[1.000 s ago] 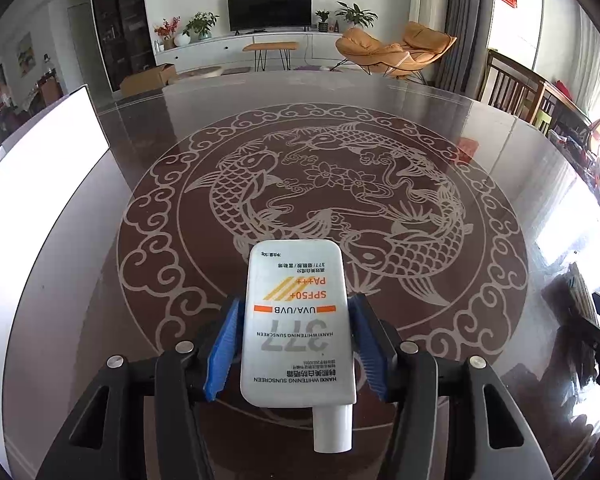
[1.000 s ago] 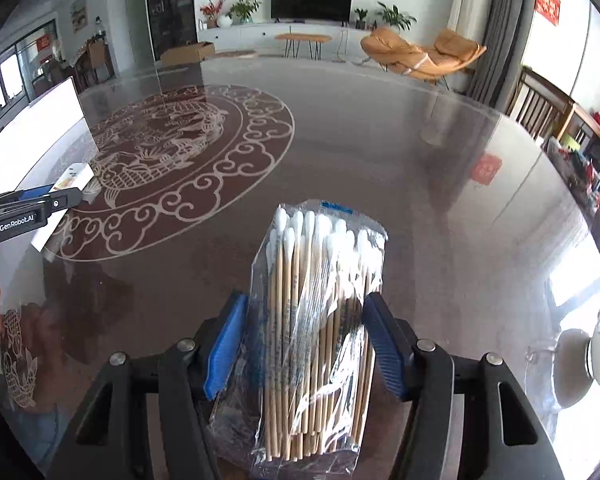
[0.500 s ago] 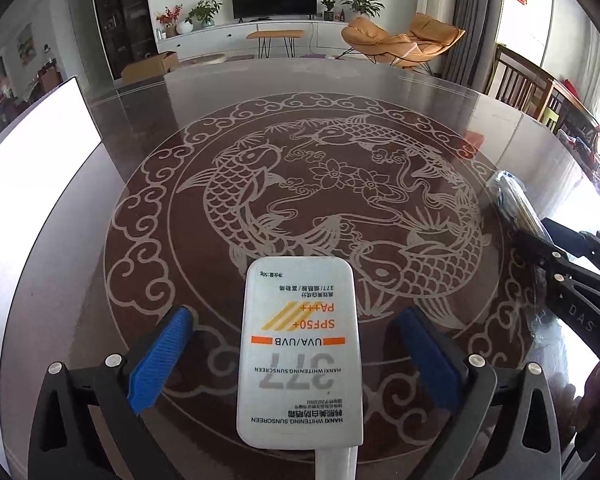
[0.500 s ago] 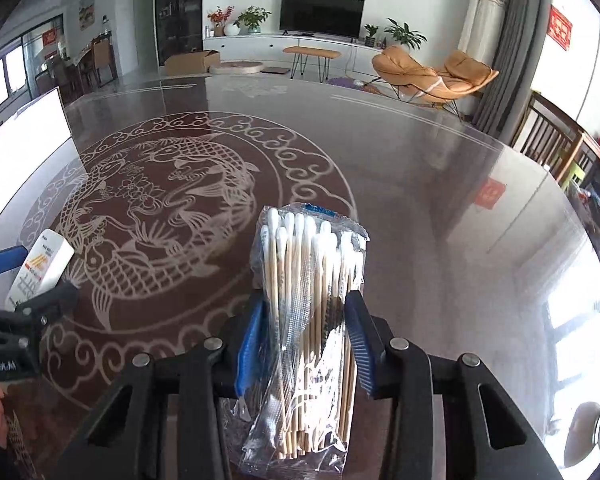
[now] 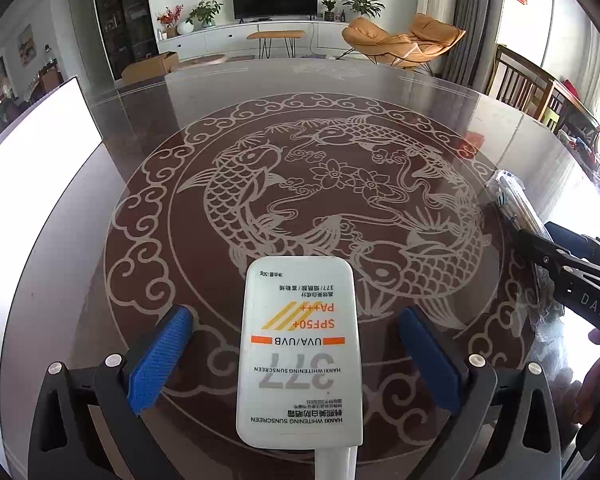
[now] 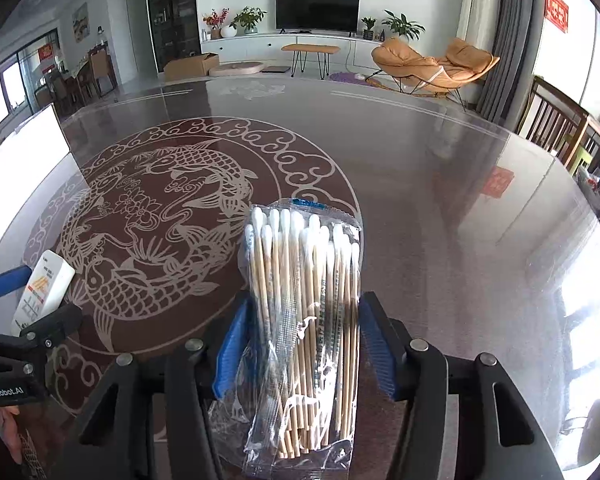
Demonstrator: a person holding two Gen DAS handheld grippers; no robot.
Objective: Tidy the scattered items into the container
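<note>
Since a second ago my left gripper [image 5: 296, 356] has let go of the sunscreen tube [image 5: 300, 352]: the blue pads that squeezed it now stand wide, clear of it on both sides.

Left wrist view: the tube lies flat on the glass table [image 5: 300, 92], near edge of the koi medallion, cap toward me. It reads "SPF50+ PA+++", "UVA/UVB", "377", "HANXI WHITENING SUNSCREEN", upside down from here. At far right my right gripper [image 5: 540, 236] shows "DAS".

Right wrist view: my right gripper's jaws are opening, with the cotton swab pack [image 6: 304, 320] between them, pads just beside the wrap and seemingly not pressing. The print on the pack is too small to read. "GenRobot.AI" shows on the left tool.

No container in view, so the step reads as release or re-grip. Next: regrasp each item, then find the bin.
</note>
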